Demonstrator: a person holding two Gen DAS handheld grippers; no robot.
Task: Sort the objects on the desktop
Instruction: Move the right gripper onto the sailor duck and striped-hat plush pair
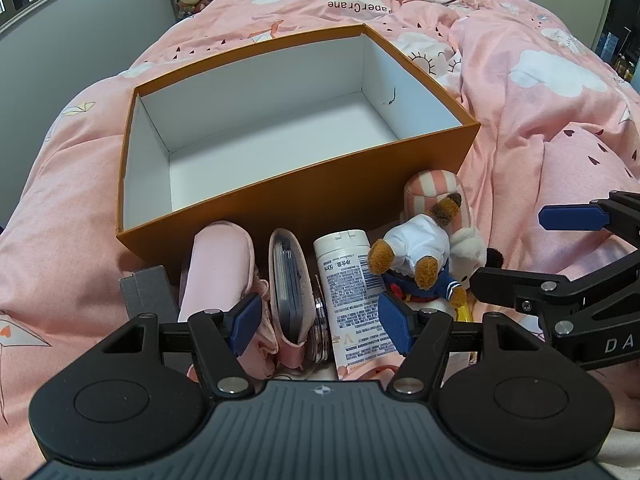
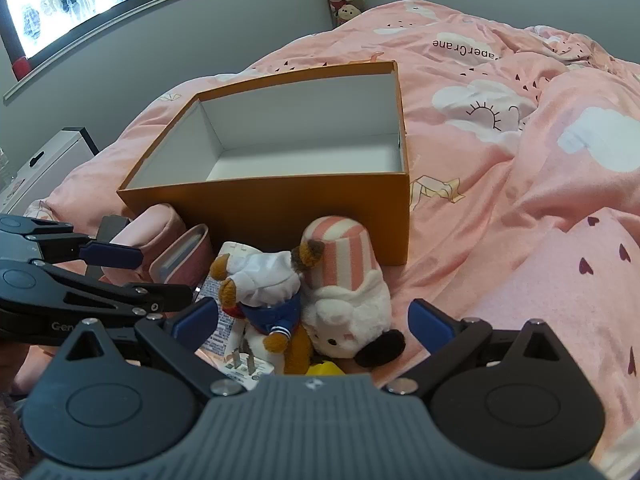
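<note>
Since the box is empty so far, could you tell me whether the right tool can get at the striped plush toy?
Probably yes: the right tool is open, and the striped plush toy lies uncovered ahead, though the bear leans against it.

Sat on a quilt, well back from the cameras: an open box. Lay in a row just before its near wall, left to right in the left wrist view: a flat case, a rolled pouch, a card holder standing on edge, a bottle on its side, then a small bear resting partly on the bottle. Leaned against the bear's right side and near the box's right corner: a plush toy. Lay under the bear, nearest the right wrist camera: a plug.
</note>
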